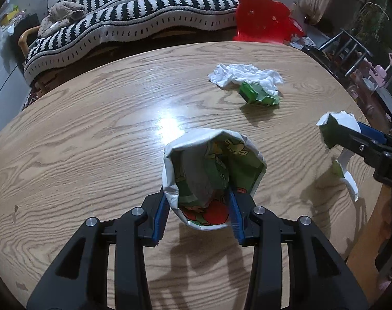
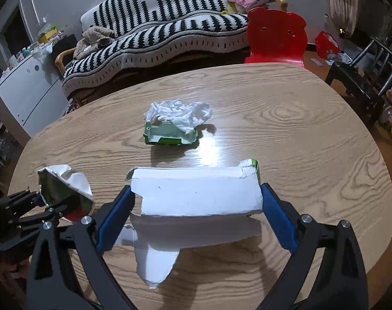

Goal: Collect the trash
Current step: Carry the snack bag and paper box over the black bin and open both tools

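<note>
Blue-padded fingers of the left gripper (image 1: 198, 214) stand moderately apart and clamp a crumpled printed paper bag (image 1: 211, 178) between them, one pad pressed on the outside of its left wall and the other reaching inside its mouth on the right. White outside and printed green, yellow and red within, the bag is held above the near part of the round wooden table (image 1: 92, 134), its open mouth facing the camera and tilted upward, its long axis running away from the gripper toward the far side.

To the right, the right gripper (image 2: 197, 211) is spread wide, its two blue pads bearing on the opposite ends of a torn piece of white cardboard (image 2: 198, 193) with a green-printed reverse. The cardboard's long axis runs left to right across the fingers, and a ragged flap hangs from its near edge toward the tabletop. In the left wrist view the same piece appears at the right edge of the table, raised off the wood.

Farther across the table lies a small green plastic tray (image 2: 170, 135), long axis left to right, with a crumpled white tissue (image 2: 180, 115) draped over its far side. Beyond the table stand a red plastic chair (image 2: 277, 36) and a sofa under a black-and-white striped blanket (image 2: 154, 33).
</note>
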`<state>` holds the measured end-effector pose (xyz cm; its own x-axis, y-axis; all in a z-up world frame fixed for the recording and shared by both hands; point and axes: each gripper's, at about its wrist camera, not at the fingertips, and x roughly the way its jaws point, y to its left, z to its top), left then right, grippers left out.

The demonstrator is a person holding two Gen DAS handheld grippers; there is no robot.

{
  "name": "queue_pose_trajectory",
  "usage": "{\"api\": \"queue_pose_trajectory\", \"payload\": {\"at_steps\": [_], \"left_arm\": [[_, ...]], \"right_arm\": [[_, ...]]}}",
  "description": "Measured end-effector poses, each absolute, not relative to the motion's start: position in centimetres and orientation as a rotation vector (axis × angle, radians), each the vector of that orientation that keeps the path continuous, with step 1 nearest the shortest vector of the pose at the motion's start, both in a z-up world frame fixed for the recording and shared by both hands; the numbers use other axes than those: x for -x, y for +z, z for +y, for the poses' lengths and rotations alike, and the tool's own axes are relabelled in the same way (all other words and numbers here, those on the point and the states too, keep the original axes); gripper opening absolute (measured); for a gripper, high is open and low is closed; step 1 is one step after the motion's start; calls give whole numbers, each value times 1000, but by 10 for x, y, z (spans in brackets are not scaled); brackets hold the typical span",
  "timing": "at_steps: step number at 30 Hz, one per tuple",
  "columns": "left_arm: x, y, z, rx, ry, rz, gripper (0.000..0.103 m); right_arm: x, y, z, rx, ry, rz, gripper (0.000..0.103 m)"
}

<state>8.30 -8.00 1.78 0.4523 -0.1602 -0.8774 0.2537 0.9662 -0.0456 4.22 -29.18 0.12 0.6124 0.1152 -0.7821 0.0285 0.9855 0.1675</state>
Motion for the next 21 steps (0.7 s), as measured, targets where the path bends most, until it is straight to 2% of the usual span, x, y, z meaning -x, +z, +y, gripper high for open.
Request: {"api": "queue_pose_trajectory", "payload": {"at_steps": [9, 21], "left_arm": [[-50, 47, -109, -113, -322, 1028, 40], [61, 64, -215, -178, -577, 1002, 40]], "right_arm": [[6, 41, -317, -174, 18, 845, 93], [136, 77, -390, -222, -132, 794, 93]]}}
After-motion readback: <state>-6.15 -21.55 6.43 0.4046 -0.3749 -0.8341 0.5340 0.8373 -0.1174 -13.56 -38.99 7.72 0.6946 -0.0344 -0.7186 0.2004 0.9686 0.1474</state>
